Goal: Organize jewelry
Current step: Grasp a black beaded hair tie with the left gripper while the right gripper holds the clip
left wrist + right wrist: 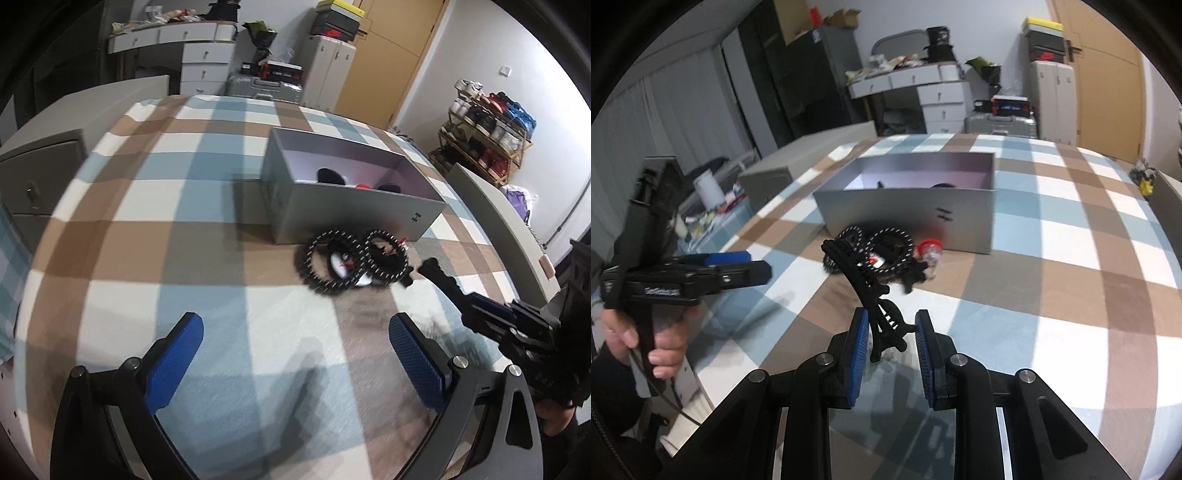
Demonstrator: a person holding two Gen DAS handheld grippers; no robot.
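A grey open box (354,210) stands on the checked cloth, with dark and red items inside; it also shows in the right wrist view (908,214). In front of it lie black beaded bracelets (351,262) in a tangled pile (882,247) with a small red-and-clear piece (929,251). My right gripper (891,332) is shut on a black claw-shaped hair clip (866,291), held above the cloth near the pile. My left gripper (295,343) is open and empty, short of the bracelets; it shows side-on in the right wrist view (746,271).
The checked cloth (166,229) covers the table. A grey cabinet (40,184) stands at the left. White drawers, suitcases and a door are behind; a shoe rack (484,136) is at the right.
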